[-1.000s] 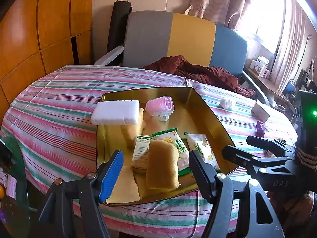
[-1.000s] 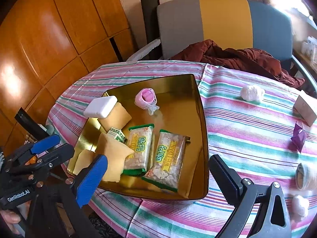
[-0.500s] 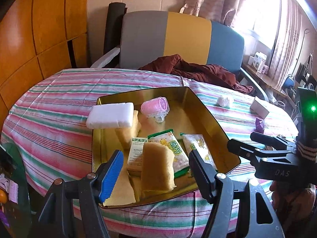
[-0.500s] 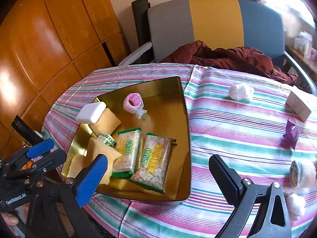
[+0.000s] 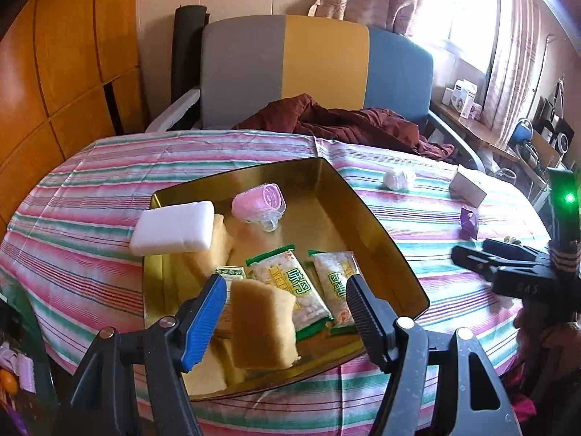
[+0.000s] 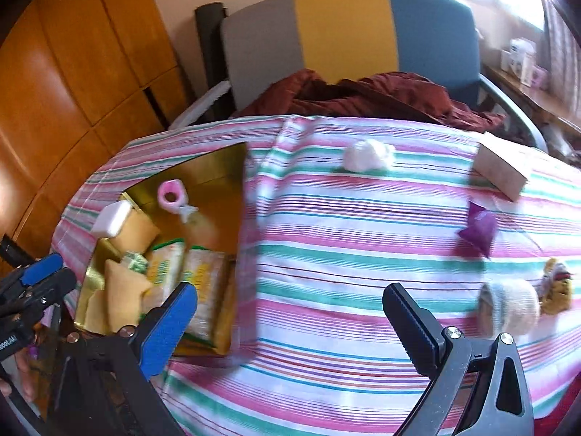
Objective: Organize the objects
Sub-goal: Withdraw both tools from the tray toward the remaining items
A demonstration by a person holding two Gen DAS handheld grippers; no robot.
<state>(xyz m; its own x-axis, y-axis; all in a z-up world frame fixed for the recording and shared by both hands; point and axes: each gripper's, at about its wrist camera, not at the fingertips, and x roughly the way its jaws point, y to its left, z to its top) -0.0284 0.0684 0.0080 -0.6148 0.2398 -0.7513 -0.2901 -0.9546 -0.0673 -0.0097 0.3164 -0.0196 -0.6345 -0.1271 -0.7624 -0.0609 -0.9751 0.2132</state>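
Note:
A gold tray [image 5: 319,218] on the striped tablecloth holds a white sponge block [image 5: 172,227], a pink hair roller [image 5: 259,203], two green-edged snack packets [image 5: 290,283] and yellow sponges [image 5: 261,323]. My left gripper [image 5: 287,290] hovers open over the tray's near end, its pads touching nothing. My right gripper [image 6: 290,294] is open over bare cloth to the right of the tray [image 6: 218,167]. Loose on the cloth lie a white cotton ball [image 6: 368,154], a small box [image 6: 503,170], a purple packet [image 6: 477,230], a white roll [image 6: 508,309] and a yellowish scrunchie [image 6: 555,287].
A grey, yellow and blue chair [image 5: 319,65] with a dark red garment [image 5: 345,123] stands behind the table. Wooden panelling [image 5: 54,72] lines the left wall. The left gripper [image 6: 54,272] shows at the left edge of the right wrist view.
My right gripper has swung right, away from the tray and toward the loose items on the cloth. My left gripper drifted slightly along the tray's near end. Both stayed open.

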